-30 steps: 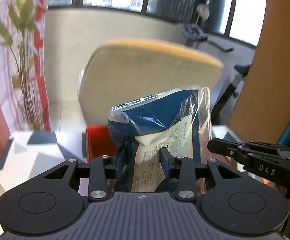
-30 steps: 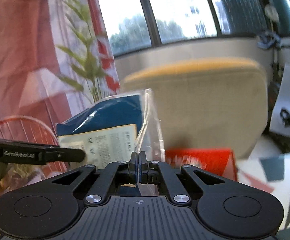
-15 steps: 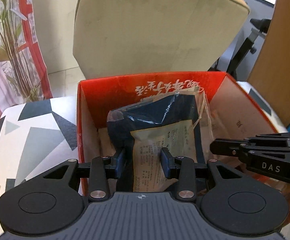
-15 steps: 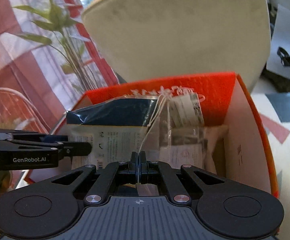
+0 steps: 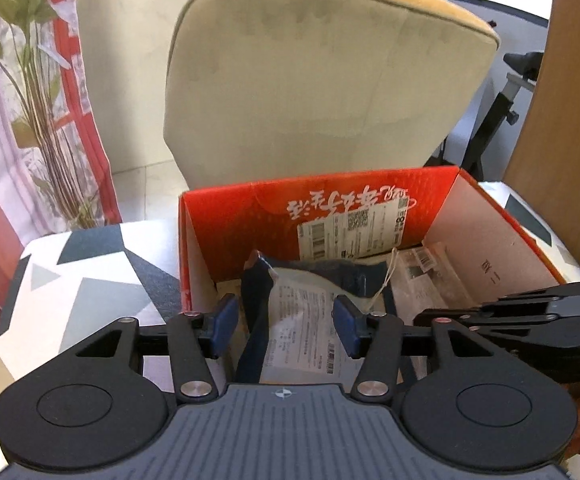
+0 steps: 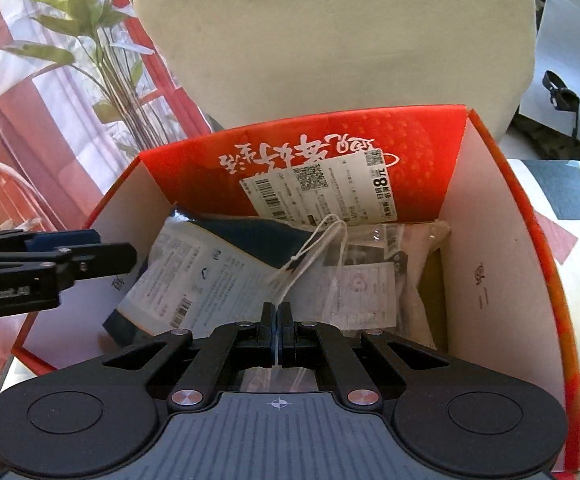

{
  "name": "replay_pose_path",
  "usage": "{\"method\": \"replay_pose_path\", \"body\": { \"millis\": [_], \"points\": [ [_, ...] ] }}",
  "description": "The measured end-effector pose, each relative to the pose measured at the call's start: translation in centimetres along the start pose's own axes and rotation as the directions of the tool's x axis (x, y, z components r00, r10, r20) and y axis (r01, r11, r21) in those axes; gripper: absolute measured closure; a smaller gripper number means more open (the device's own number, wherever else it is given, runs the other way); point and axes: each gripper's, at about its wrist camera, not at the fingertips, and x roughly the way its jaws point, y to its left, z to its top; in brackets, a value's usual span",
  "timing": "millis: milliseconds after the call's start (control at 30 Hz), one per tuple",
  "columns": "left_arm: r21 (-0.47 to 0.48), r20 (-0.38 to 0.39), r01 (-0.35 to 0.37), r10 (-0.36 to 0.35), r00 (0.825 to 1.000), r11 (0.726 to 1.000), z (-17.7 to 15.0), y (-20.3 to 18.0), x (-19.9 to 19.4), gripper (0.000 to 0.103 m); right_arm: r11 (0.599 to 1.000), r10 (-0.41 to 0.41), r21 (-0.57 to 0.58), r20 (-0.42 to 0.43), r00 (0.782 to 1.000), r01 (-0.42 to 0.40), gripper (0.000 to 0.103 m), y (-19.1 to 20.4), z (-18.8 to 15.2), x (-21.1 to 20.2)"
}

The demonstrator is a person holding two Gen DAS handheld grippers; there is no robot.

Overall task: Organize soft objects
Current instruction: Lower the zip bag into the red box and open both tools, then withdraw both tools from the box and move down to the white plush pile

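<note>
A dark blue garment in a clear plastic bag (image 5: 298, 320) with a white label and a string tag lies tilted inside the red cardboard box (image 5: 249, 216). My left gripper (image 5: 285, 322) straddles the bag's near end. Its jaws are opening, and the blue pads (image 5: 225, 320) stand clear of the bag on both sides. In the right wrist view the same bag (image 6: 209, 272) lies in the box (image 6: 193, 164). My right gripper (image 6: 277, 320) is shut on the bag's thin clear plastic edge. The left gripper (image 6: 97, 250) shows at the left, over the box's left wall.
A second clear bag with pale contents (image 6: 370, 280) lies at the right in the box. The box stands on a table with a geometric-patterned cloth (image 5: 89, 272). Behind it is a beige chair back (image 5: 322, 80), with a plant (image 5: 29, 80) and a red-white curtain to the left.
Both grippers came down with the bag from in front of the chair into the red box. The left jaws have widened off the bag, which now lies lower and flatter.
</note>
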Motion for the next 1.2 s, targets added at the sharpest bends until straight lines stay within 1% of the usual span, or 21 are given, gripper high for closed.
{"method": "replay_pose_path", "body": {
  "millis": [67,200,300,333,367,400,467,500,567,633,700,767,833,967,1100,1200],
  "points": [
    [0.000,0.018,-0.004,0.004,1.000,1.000,0.0,-0.1,-0.6,0.048,1.000,-0.010,-0.016,0.008,1.000,0.010,0.102,0.4,0.1,0.1],
    [0.001,0.056,-0.015,0.015,0.998,1.000,-0.1,-0.1,-2.0,0.044,0.995,-0.066,-0.065,0.056,0.996,0.070,0.101,0.6,0.2,-0.5],
    [-0.005,0.082,-0.012,0.012,0.997,1.000,-0.5,-0.2,-3.2,0.043,0.985,-0.128,-0.102,0.097,0.987,0.138,0.096,0.6,0.1,-1.6],
    [-0.005,0.089,-0.011,0.012,0.996,1.000,-0.6,-0.3,-3.6,0.042,0.981,-0.148,-0.113,0.111,0.983,0.161,0.091,0.7,0.1,-2.0],
    [-0.005,0.096,-0.012,0.012,0.995,1.000,-0.8,-0.4,-3.9,0.042,0.977,-0.158,-0.124,0.125,0.979,0.174,0.084,0.7,0.0,-2.5],
    [-0.005,0.102,-0.011,0.012,0.995,1.000,-1.0,-0.4,-4.3,0.040,0.975,-0.160,-0.134,0.138,0.977,0.179,0.080,0.8,-0.1,-3.0],
    [-0.005,0.116,-0.011,0.011,0.993,1.000,-1.5,-0.6,-5.2,0.038,0.970,-0.167,-0.148,0.164,0.972,0.192,0.066,0.8,-0.3,-4.1],
    [-0.004,0.122,-0.010,0.011,0.993,1.000,-1.8,-0.7,-5.6,0.037,0.968,-0.171,-0.151,0.176,0.969,0.198,0.061,0.8,-0.5,-4.7],
    [-0.006,0.134,-0.008,0.008,0.991,1.000,-2.4,-0.8,-6.5,0.036,0.968,-0.170,-0.148,0.203,0.964,0.202,0.045,0.9,-0.8,-5.9],
    [-0.011,0.151,0.000,0.002,0.989,1.000,-3.2,-0.9,-7.5,0.033,0.970,-0.158,-0.143,0.236,0.959,0.195,0.039,0.9,-1.5,-7.3],
    [-0.011,0.167,0.006,-0.004,0.986,1.000,-4.0,-1.1,-8.5,0.031,0.971,-0.150,-0.143,0.264,0.953,0.192,0.030,1.1,-2.2,-8.5],
    [-0.009,0.182,0.010,-0.008,0.983,1.000,-5.0,-1.3,-9.5,0.030,0.971,-0.138,-0.150,0.298,0.945,0.189,0.018,1.3,-3.3,-9.9],
    [-0.004,0.195,0.017,-0.016,0.981,1.000,-6.0,-1.6,-10.4,0.029,0.970,-0.125,-0.158,0.327,0.937,0.185,0.010,1.5,-4.4,-11.2],
    [0.000,0.206,0.026,-0.026,0.978,1.000,-8.2,-2.1,-11.7,0.026,0.972,-0.098,-0.163,0.365,0.926,0.167,0.001,1.7,-7.0,-13.2],
    [-0.006,0.204,0.019,-0.018,0.979,1.000,-10.4,-2.5,-12.6,0.023,0.978,-0.105,-0.125,0.384,0.917,0.164,0.000,1.8,-9.6,-14.4],
    [-0.010,0.192,0.026,-0.024,0.981,1.000,-12.5,-2.8,-13.3,0.023,0.986,-0.110,-0.076,0.381,0.918,0.150,0.000,1.5,-11.8,-15.1]
  ]
}}
